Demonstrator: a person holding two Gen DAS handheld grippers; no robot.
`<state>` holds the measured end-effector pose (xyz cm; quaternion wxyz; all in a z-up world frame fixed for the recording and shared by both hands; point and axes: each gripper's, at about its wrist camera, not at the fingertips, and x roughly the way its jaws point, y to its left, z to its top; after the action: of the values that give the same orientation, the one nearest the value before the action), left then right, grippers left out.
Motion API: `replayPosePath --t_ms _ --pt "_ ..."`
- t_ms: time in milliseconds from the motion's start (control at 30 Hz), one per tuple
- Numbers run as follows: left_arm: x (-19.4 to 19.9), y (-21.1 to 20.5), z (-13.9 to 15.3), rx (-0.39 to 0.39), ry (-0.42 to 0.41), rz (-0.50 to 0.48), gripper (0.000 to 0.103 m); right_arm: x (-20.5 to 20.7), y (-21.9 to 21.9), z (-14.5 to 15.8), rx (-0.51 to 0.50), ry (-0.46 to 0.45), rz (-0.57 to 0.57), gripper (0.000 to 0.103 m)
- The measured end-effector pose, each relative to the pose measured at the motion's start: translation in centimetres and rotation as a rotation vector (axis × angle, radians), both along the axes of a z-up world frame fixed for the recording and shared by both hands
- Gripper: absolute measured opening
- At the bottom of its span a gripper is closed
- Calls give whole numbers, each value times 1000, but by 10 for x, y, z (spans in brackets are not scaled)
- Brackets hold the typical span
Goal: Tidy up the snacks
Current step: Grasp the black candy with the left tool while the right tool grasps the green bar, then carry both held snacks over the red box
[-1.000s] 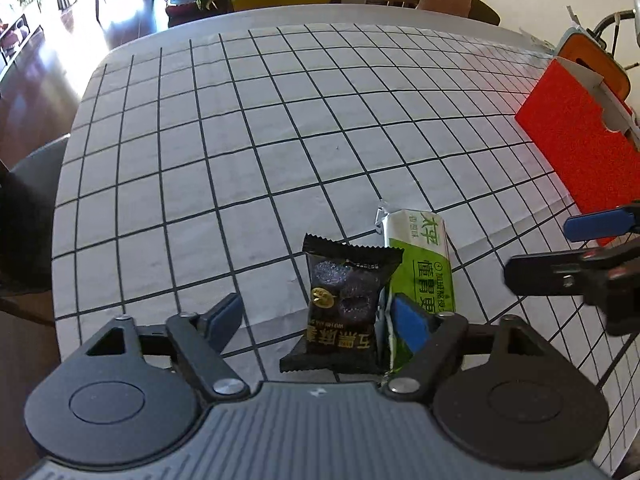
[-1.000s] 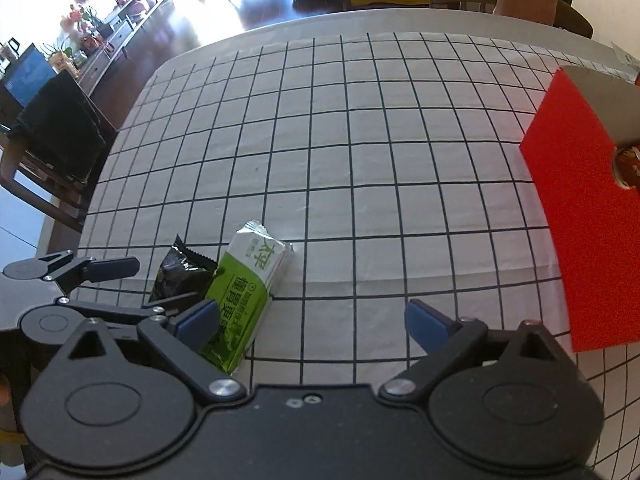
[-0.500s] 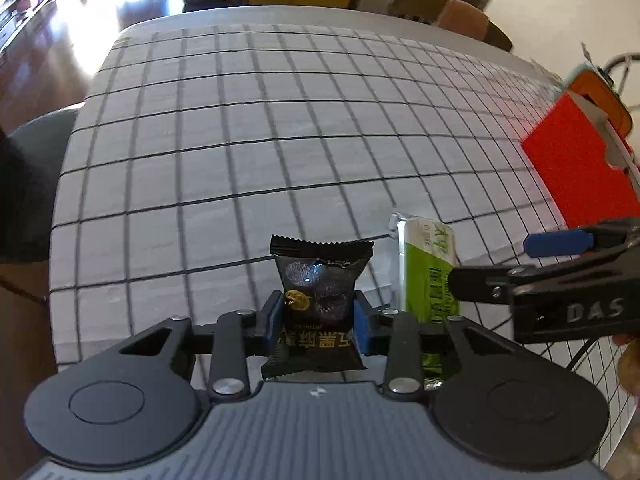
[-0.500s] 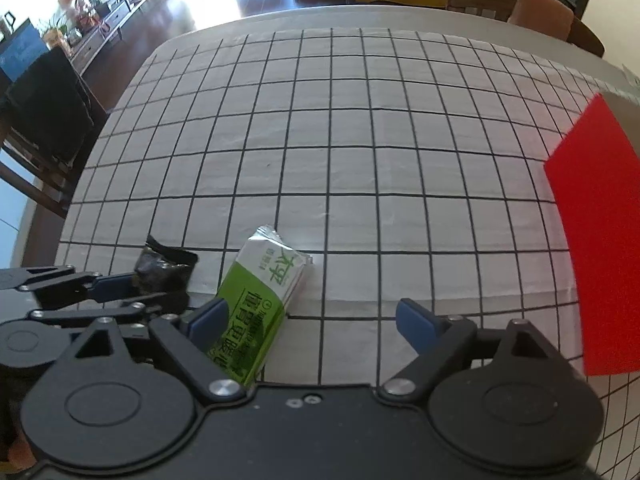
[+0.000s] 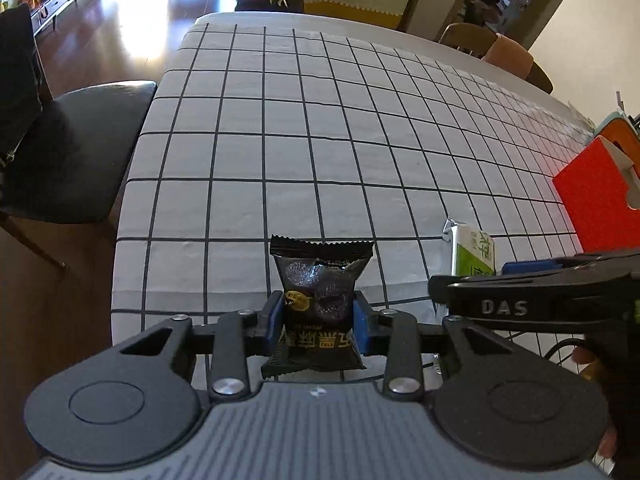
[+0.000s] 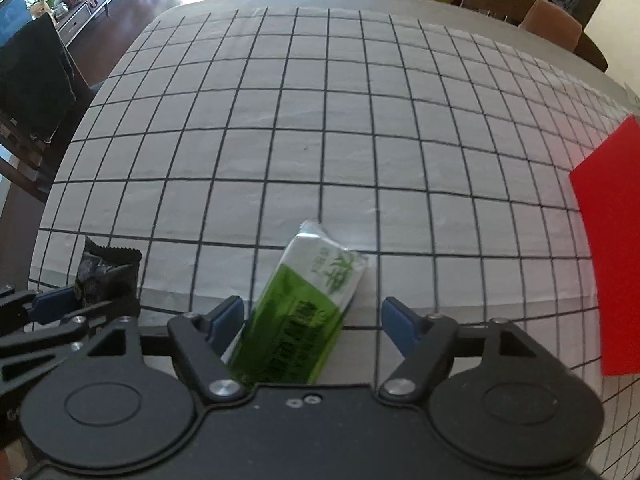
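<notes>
A small black snack packet [image 5: 320, 300] with gold print stands between the blue pads of my left gripper [image 5: 318, 320], which is shut on it just above the checked tablecloth [image 5: 320, 140]. The same packet [image 6: 106, 276] shows at the far left of the right wrist view. A green and white snack bar [image 6: 304, 312] lies on the cloth between the fingers of my right gripper [image 6: 312, 318]. Its jaws are closing around the bar; the left pad is at the bar's edge and a gap remains on the right. The bar's top end [image 5: 474, 250] shows in the left wrist view behind the right gripper.
A red box [image 5: 592, 200] stands at the right side of the table, also the red box [image 6: 608, 240] in the right wrist view. A dark chair [image 5: 72, 148] sits off the table's left edge. More chairs [image 6: 532, 16] stand at the far side.
My left gripper closed on the black packet and carried it left, off the bar. My right gripper moved left and down over the green bar, its jaws narrowing around it.
</notes>
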<state>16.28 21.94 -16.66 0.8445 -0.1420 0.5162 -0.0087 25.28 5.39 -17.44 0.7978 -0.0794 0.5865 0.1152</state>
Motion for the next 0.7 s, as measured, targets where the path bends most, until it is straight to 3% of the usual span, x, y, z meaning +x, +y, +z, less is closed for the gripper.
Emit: replayPosePath --t_ms 133,300,700 --pt "-4 -1 0 1 2 3 34 -1 10 -8 -5 11 5 63" --pt "-5 -2 1 5 3 4 34 -4 4 -9 13 6 3 44" --pt "-13 -25 17 7 -6 -5 34 -24 -53 19 101 -9 41 41"
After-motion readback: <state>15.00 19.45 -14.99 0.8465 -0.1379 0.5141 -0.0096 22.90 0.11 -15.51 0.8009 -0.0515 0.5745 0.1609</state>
